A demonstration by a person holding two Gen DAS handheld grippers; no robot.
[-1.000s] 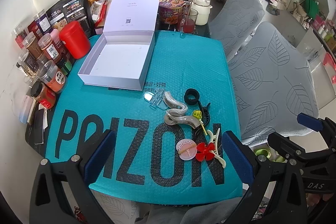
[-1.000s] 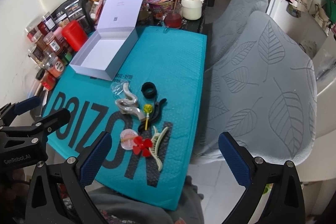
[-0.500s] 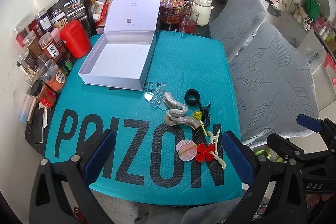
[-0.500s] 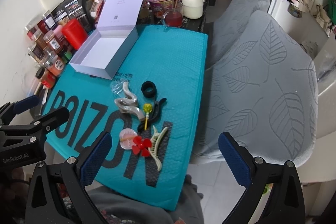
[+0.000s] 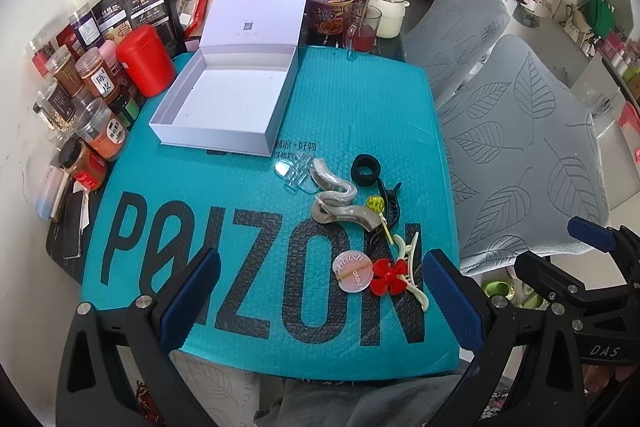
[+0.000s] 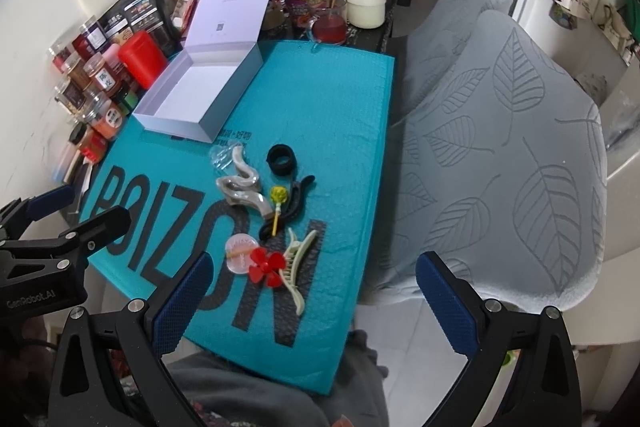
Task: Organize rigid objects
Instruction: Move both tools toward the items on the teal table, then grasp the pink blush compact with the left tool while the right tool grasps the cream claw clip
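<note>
An open white box (image 5: 228, 107) (image 6: 188, 87) with its lid raised stands at the far left of the teal mat (image 5: 240, 219). Hair accessories lie in a loose pile on the mat's right side: a clear clip (image 5: 294, 171), a grey wavy claw clip (image 5: 340, 203) (image 6: 244, 191), a black scrunchie (image 5: 366, 169) (image 6: 281, 159), a black clip (image 5: 390, 205), a pink round compact (image 5: 352, 271) (image 6: 240, 253), a red flower (image 5: 387, 277) (image 6: 266, 267) and a cream claw clip (image 5: 412, 271) (image 6: 296, 267). My left gripper (image 5: 320, 303) and right gripper (image 6: 312, 299) both hover open above the mat's near edge, holding nothing.
Spice jars (image 5: 80, 107) and a red canister (image 5: 146, 61) line the left edge. A noodle cup (image 5: 328, 13), a glass of red drink (image 5: 362, 35) and a white kettle (image 5: 390, 7) stand behind the mat. Grey leaf-patterned chairs (image 5: 520, 131) are on the right.
None of the objects has moved. Both grippers stay open and have only shifted slightly.
</note>
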